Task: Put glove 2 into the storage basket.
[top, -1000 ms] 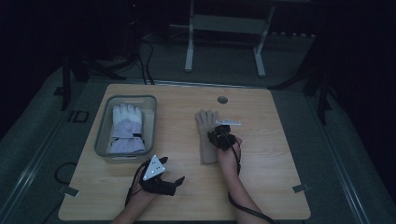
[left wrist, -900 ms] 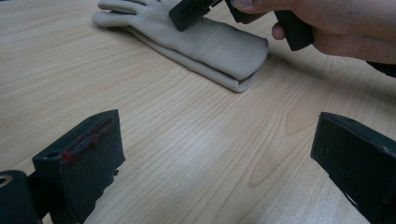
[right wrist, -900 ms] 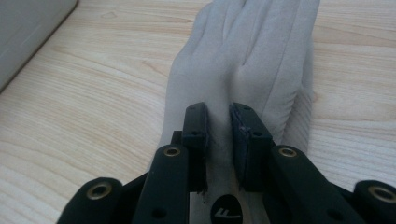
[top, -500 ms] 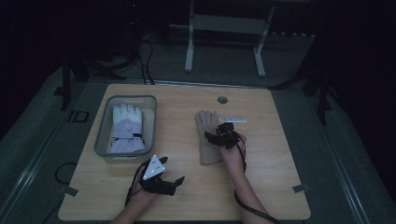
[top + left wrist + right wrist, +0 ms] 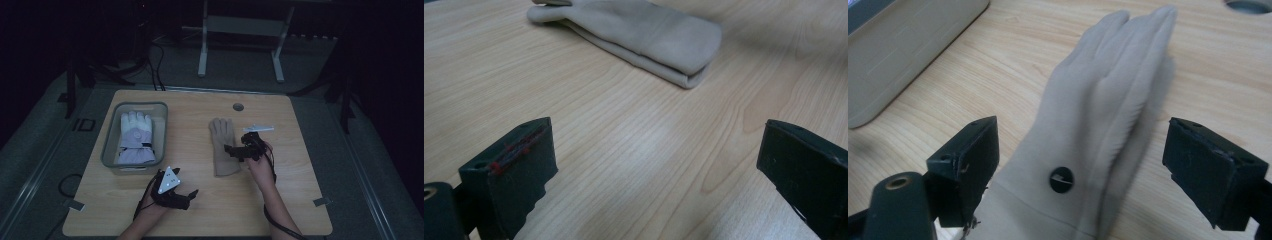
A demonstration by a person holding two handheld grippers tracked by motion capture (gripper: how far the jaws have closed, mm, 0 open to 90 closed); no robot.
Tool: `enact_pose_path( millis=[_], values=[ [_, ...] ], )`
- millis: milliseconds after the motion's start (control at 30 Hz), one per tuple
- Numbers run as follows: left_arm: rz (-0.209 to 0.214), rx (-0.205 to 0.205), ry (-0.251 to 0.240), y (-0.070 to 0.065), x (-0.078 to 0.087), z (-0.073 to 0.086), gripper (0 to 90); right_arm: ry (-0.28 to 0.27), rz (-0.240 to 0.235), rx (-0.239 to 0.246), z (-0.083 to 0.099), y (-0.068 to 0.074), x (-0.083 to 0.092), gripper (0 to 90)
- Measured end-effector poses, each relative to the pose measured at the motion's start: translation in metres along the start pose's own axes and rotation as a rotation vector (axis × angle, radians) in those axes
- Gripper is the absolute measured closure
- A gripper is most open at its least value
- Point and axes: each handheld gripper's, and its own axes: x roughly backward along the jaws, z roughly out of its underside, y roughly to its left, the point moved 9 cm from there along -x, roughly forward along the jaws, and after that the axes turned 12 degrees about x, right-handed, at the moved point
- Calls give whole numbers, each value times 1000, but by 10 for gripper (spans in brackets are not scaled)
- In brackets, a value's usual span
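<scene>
A beige glove (image 5: 222, 145) lies flat in the middle of the wooden table (image 5: 300, 190), fingers pointing away from me. My right gripper (image 5: 234, 150) hovers just above its right edge near the cuff. In the right gripper view the glove (image 5: 1098, 100), with a small black button (image 5: 1061, 180), lies below the right gripper (image 5: 1085, 135). Its jaws have just been opening and stand wide, not touching the glove. My left gripper (image 5: 190, 197) rests low near the front of the table, open on nothing (image 5: 656, 140), facing the glove's cuff (image 5: 659, 45). A white glove (image 5: 135, 137) lies in a grey bin (image 5: 111, 145).
The bin stands at the table's left; its wall (image 5: 903, 60) is close to the beige glove's left. A round hole (image 5: 238, 107) sits near the table's far edge. A metal stand (image 5: 240, 25) and floor cables (image 5: 155, 55) lie behind the table.
The right gripper's jaws, shut on the beige glove a second ago, have opened and let it go. That hand has lifted and drifted slightly right. The left gripper stayed put.
</scene>
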Motion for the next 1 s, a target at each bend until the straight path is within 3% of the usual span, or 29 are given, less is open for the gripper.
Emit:
enact_pose_path(
  millis=[33, 100, 167, 333, 433, 500, 667, 800, 900, 1000],
  values=[
    [3, -10, 3, -1, -1, -1, 25, -7, 31, 31, -1, -5, 6, 148],
    [-10, -27, 11, -3, -3, -2, 25, -10, 42, 44, -1, -9, 11, 142],
    [5, -39, -3, -4, -5, -7, 25, 9, 34, 25, 1, -13, 15, 145],
    [-27, -64, -25, 1, -11, -23, 25, -16, -13, -88, 1, -22, 21, 138],
    [-31, -54, -10, 1, -14, -30, 26, -13, -5, -86, -1, -25, 19, 136],
    [-38, -36, 34, -1, -18, -33, 26, -20, -13, -105, -4, -25, 17, 131],
    [-47, -73, 37, -8, -30, -44, 25, -31, -10, -89, -14, -24, 11, 139],
    [31, -46, 72, -17, -41, -50, 25, -44, -16, -69, -26, -24, 6, 186],
    [50, -70, 80, -23, -51, -55, 40, -44, 1, -52, -34, -29, 0, 220],
    [78, -74, 91, -29, -60, -58, 80, -29, 5, -69, -37, -35, -11, 233]
  ],
)
